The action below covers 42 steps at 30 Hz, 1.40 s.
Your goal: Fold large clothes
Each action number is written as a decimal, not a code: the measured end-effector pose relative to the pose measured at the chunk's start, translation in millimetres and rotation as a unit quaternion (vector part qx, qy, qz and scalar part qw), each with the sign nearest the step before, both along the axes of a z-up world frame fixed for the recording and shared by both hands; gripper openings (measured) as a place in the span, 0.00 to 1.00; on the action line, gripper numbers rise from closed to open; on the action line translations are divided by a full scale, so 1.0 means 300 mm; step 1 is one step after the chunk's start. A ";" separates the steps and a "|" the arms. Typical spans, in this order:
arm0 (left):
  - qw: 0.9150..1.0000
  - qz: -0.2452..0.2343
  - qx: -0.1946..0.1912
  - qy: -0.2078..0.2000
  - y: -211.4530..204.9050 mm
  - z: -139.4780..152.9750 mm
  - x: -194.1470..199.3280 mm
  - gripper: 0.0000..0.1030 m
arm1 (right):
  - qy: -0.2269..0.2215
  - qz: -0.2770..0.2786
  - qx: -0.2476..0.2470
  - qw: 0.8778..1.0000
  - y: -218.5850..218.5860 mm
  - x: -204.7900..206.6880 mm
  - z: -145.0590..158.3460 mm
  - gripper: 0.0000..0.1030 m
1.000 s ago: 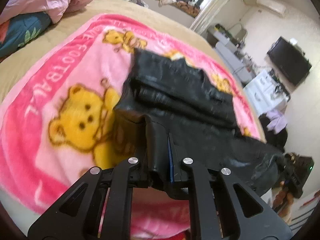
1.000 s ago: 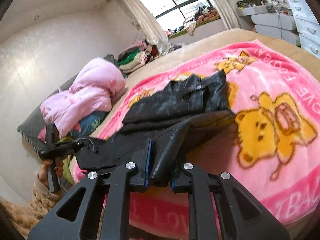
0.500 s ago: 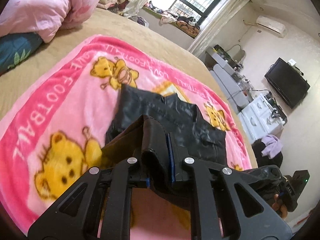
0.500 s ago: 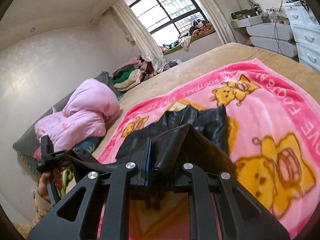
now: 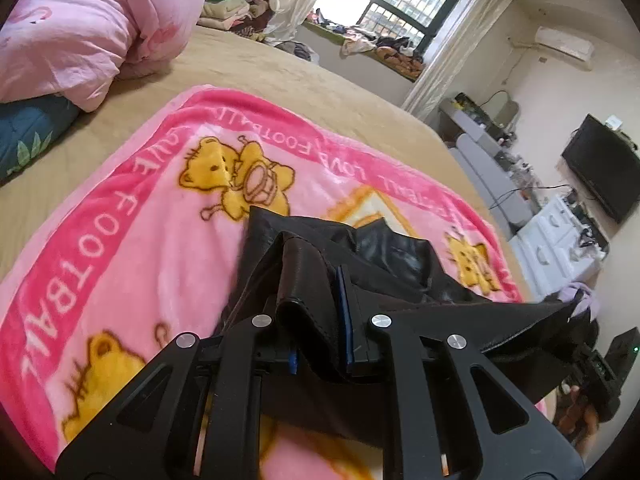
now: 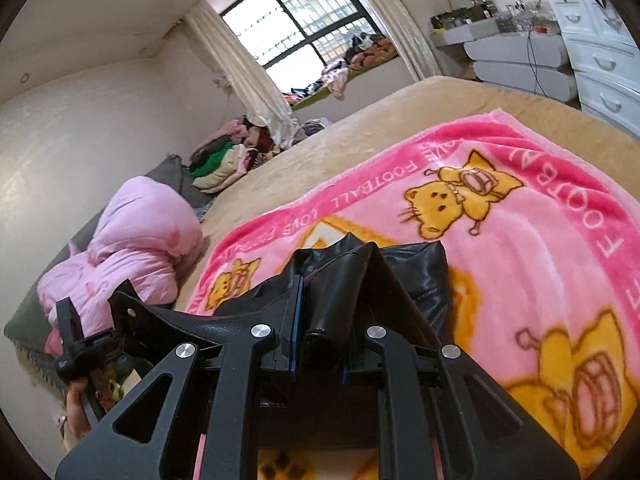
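Note:
A black leather garment [image 5: 394, 250] lies on a pink bear-print blanket [image 5: 120, 248] spread over the bed. My left gripper [image 5: 316, 320] is shut on a folded edge of it, held just above the lying part. In the right wrist view my right gripper [image 6: 324, 320] is shut on the same garment [image 6: 420, 268] at another spot. The lifted edge runs taut between the two grippers. The right gripper [image 5: 600, 368] shows at the left view's lower right, in a hand. At the right view's lower left is the left gripper [image 6: 88, 344].
A pink quilt [image 5: 80, 32] and a dark patterned pillow [image 5: 28, 136] lie at the head of the tan bed [image 5: 280, 76]. A pile of clothes [image 6: 224, 160] sits by the window. White drawers [image 6: 600, 56] and a television [image 5: 600, 172] stand beyond the bed's far side.
Both grippers have carried the garment's held edge up and forward over its lying part, toward the blanket's far end. The grips have not changed.

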<state>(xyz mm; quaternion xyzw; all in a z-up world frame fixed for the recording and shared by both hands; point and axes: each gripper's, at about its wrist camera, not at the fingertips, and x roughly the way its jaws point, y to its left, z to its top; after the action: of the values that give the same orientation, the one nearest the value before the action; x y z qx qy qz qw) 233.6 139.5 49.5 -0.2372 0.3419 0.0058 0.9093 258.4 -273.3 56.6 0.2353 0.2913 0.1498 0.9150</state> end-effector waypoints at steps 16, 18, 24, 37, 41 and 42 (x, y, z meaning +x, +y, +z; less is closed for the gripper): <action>0.999 0.009 0.018 0.047 0.016 -0.162 0.198 0.14 | 0.072 -0.020 -0.043 0.996 -0.011 0.253 -0.182 0.18; 0.999 0.003 0.015 0.044 0.015 -0.175 0.203 0.17 | 0.075 -0.020 -0.043 0.996 -0.012 0.260 -0.192 0.21; 0.999 -0.002 0.009 0.032 0.006 -0.157 0.186 0.34 | 0.045 -0.027 -0.023 0.998 -0.031 0.221 -0.157 0.61; 0.990 0.025 0.120 0.064 0.035 -0.210 0.212 0.43 | 0.050 0.010 -0.269 0.962 0.103 0.277 -0.212 0.65; 0.987 -0.001 0.134 0.088 0.016 -0.291 0.260 0.43 | 0.069 0.024 -0.288 0.955 0.127 0.334 -0.288 0.64; 0.986 -0.008 0.141 0.094 0.005 -0.302 0.271 0.41 | 0.069 0.024 -0.289 0.954 0.129 0.342 -0.296 0.60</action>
<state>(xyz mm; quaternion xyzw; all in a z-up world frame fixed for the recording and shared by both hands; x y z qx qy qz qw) 315.0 141.0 -41.1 -0.1026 0.4231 0.0686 0.8976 360.9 -234.7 -32.2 -0.0369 0.3906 0.0645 0.9176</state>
